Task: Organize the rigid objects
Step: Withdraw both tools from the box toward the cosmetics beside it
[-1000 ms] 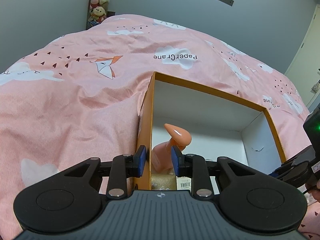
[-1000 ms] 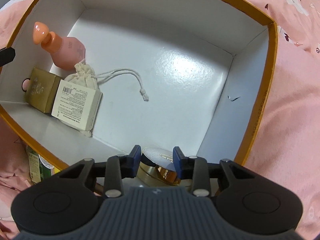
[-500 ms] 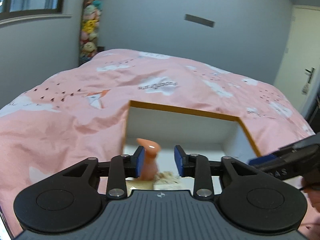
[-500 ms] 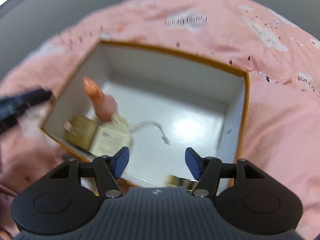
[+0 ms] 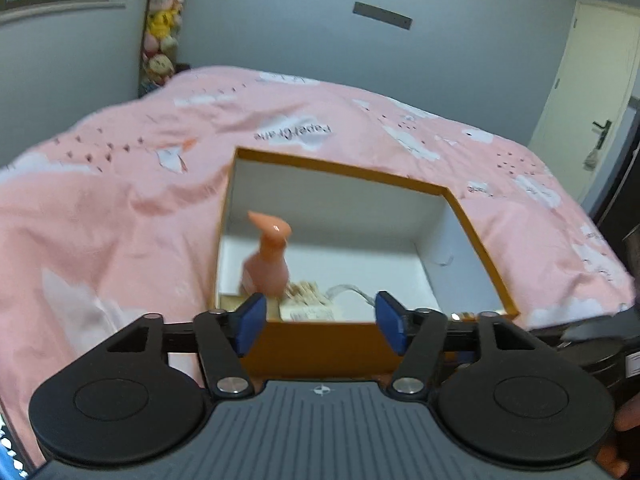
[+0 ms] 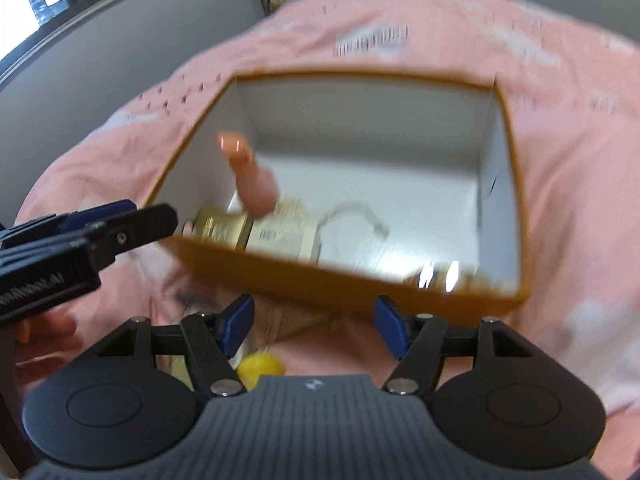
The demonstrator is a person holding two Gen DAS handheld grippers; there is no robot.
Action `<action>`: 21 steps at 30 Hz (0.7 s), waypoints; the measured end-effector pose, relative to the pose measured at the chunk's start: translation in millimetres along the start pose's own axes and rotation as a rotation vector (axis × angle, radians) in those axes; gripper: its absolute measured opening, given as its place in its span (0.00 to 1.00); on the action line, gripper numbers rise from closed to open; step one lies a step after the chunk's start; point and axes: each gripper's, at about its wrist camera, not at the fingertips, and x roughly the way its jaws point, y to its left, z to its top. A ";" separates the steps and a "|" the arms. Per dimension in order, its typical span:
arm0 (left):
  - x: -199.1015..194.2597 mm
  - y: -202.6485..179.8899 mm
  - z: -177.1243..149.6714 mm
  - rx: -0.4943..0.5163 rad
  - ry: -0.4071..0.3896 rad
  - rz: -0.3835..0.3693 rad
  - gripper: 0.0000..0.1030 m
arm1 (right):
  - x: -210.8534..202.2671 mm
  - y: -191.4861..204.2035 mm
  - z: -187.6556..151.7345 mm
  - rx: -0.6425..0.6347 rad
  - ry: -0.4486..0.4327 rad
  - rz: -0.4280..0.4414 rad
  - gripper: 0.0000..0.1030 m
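An orange box (image 5: 320, 334) with a white inside sits on the pink bedspread. Inside it a pink bottle (image 5: 268, 260) stands at the left, with a gold carton (image 6: 218, 226), a white labelled pack (image 6: 280, 236) and a drawstring pouch cord (image 6: 356, 216) beside it. A shiny gold compact (image 6: 436, 276) lies against the near wall. My left gripper (image 5: 320, 320) hovers at the box's near rim, jaws opening, nothing between them. My right gripper (image 6: 314, 324) hangs in front of the box, jaws opening and empty. The left gripper (image 6: 144, 216) also shows at the box's left corner.
The pink bedspread (image 5: 100, 220) spreads all around the box. A yellow object (image 6: 260, 366) and some packaging lie on the bed just before the right gripper. A hand (image 6: 44, 332) shows at lower left. Plush toys (image 5: 160, 40) hang in the far corner; a door (image 5: 592, 80) stands right.
Both grippers have backed out of the box and risen. The left let go of the pink bottle and the right let go of the gold compact; both jaws spread wider.
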 end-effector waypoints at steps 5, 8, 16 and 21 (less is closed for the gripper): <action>8.0 12.7 -7.9 -0.021 0.079 0.080 0.73 | 16.0 3.5 -13.1 0.043 0.078 0.053 0.68; 16.1 27.7 -12.1 -0.093 0.172 0.074 0.73 | 23.7 8.1 -17.0 0.039 0.103 0.036 0.71; 33.7 40.0 -41.5 -0.101 0.441 0.063 0.68 | 44.3 20.0 -28.3 -0.017 0.166 0.066 0.62; 42.4 39.7 -54.7 -0.084 0.500 0.072 0.64 | 51.8 28.0 -33.8 -0.065 0.215 0.035 0.57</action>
